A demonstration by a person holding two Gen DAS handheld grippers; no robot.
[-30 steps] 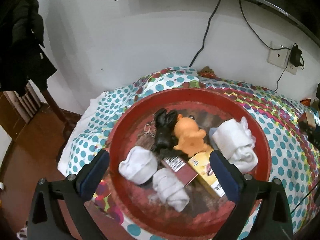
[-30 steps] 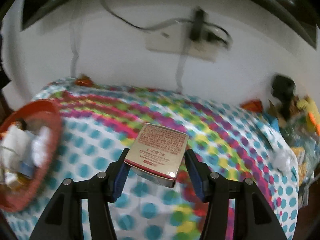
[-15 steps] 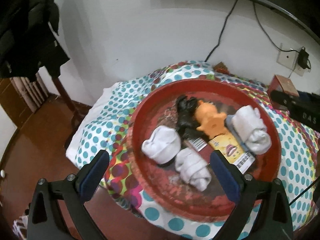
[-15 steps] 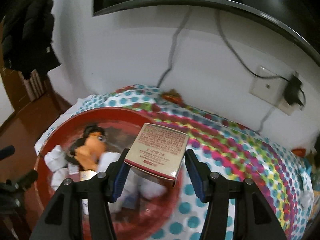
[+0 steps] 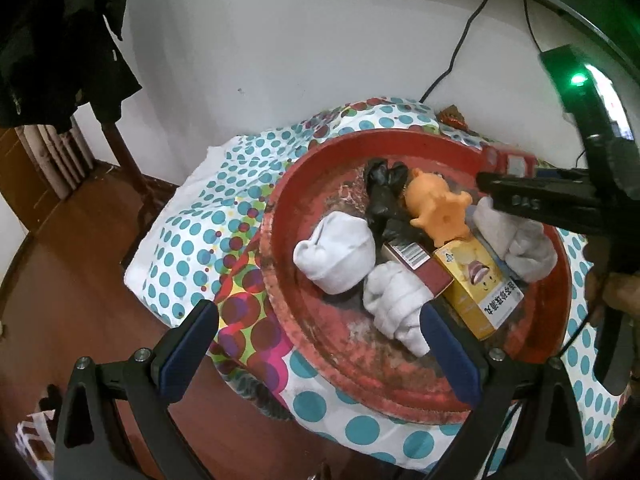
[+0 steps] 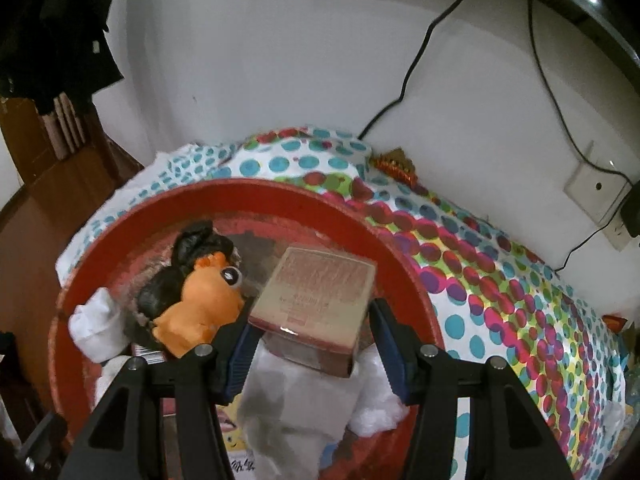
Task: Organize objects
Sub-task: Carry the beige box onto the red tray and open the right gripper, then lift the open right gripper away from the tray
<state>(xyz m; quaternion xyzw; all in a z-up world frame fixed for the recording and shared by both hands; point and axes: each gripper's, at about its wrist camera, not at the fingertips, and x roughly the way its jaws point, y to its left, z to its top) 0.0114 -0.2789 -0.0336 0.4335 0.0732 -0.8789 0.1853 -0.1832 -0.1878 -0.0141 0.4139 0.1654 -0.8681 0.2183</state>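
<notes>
A round red tray (image 5: pixel 280 248) holds an orange toy (image 5: pixel 438 212), a black toy (image 5: pixel 384 196), three rolled white socks (image 5: pixel 336 256), a yellow box (image 5: pixel 476 284) and a maroon box (image 5: pixel 416 264). My left gripper (image 5: pixel 318 320) stands open over the tray's near-left rim, holding nothing. My right gripper (image 6: pixel 314 316) is shut on a beige box with red edges (image 6: pixel 320 292). It hangs over the tray (image 6: pixel 280 196), above a white sock (image 6: pixel 288 400) and right of the orange toy (image 6: pixel 200 300). In the left wrist view that box (image 5: pixel 506 158) shows at the tray's far right.
The tray lies on a polka-dot cloth (image 6: pixel 500 280) that covers the table and hangs over its left edge. Behind is a white wall with a black cable (image 6: pixel 412 68) and a socket (image 6: pixel 596 188). A dark coat (image 5: pixel 60 40) hangs at left above a wooden floor (image 5: pixel 60 280).
My right gripper has carried the beige box leftward from the cloth's middle to above the tray. The left gripper has shifted left and back, so the tray now sits further right in its view.
</notes>
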